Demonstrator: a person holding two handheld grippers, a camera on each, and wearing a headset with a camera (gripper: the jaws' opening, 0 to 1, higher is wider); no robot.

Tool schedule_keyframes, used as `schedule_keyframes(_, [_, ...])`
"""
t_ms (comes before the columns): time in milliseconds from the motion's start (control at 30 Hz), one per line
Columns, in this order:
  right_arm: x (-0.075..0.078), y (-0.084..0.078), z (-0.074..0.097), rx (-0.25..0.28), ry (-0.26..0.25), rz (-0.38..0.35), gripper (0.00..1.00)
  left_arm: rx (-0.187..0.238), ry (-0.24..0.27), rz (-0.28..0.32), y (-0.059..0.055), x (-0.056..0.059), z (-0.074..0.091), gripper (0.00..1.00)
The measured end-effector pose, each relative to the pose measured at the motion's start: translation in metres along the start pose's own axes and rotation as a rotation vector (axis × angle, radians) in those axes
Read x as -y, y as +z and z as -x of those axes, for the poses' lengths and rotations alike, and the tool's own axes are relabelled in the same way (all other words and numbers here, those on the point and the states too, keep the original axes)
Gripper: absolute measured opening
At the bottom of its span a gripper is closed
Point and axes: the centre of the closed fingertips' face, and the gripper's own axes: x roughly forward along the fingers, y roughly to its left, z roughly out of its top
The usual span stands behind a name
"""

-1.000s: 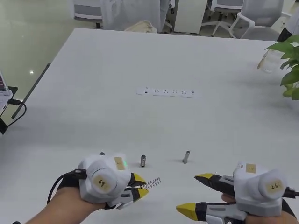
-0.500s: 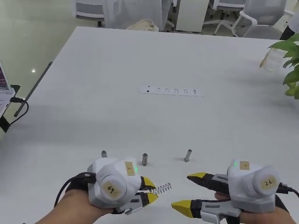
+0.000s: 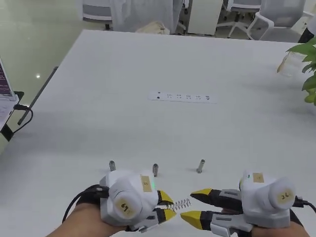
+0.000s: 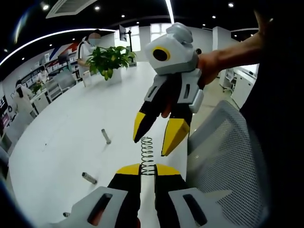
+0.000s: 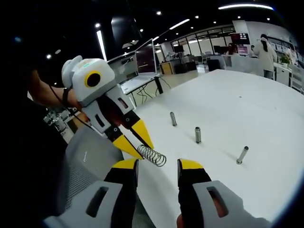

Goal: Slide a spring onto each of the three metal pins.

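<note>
— What have you got?
— My left gripper (image 3: 172, 207) has its fingers pinched on one end of the spring (image 3: 181, 203), low over the near tabletop (image 3: 148, 64). My right gripper (image 3: 188, 205) is open, empty, with the free end between its tips.
— And now?
— Close gently on that end, keep the coil straight, and aim for the right-hand pin (image 3: 200, 166), which looks bare.

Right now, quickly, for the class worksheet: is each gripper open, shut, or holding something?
Left gripper: shut on the spring, holding one end.
Right gripper: open, jaws either side of the spring's free end, not gripping it.
</note>
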Motion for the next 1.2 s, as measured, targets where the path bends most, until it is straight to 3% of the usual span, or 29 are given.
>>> schedule_keyframes(233, [-0.007, 0.0, -0.001, 0.012, 0.033, -0.002, 0.16, 0.001, -0.021, -0.025, 0.003, 0.007, -0.002, 0.02])
schedule_keyframes(1200, [-0.019, 0.008, 0.002, 0.009, 0.094, 0.027, 0.09, -0.046, -0.036, -0.128, -0.004, 0.004, -0.005, 0.02])
